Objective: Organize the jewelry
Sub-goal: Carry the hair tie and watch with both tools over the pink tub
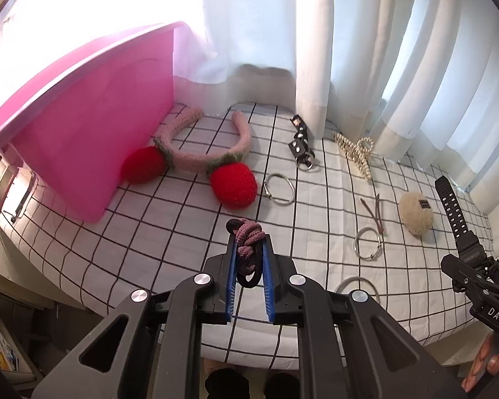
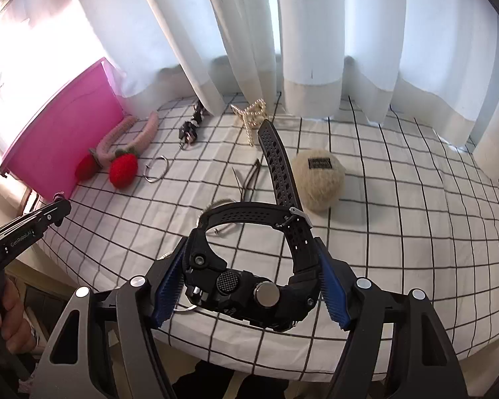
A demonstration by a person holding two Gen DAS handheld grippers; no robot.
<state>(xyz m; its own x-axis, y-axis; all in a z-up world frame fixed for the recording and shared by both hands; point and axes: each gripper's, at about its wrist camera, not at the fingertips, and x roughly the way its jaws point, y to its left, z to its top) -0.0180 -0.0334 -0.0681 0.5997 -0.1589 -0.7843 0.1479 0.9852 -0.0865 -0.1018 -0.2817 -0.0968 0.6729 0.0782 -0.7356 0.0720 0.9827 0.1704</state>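
A knitted scrunchie (image 1: 248, 239) is pinched in the left gripper (image 1: 249, 249) and a black watch (image 2: 249, 286) is clamped between the right gripper's (image 2: 252, 266) pads, both held above the checked tablecloth (image 2: 399, 232), right of the pink bin (image 1: 93, 126).

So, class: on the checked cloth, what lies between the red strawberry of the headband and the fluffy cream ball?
In the left wrist view, a silver ring and a thin brown hair clip lie between the strawberry and the cream ball.

left tool (image 1: 249, 259): clamped, tilted down | right tool (image 2: 252, 282): gripping, apparently
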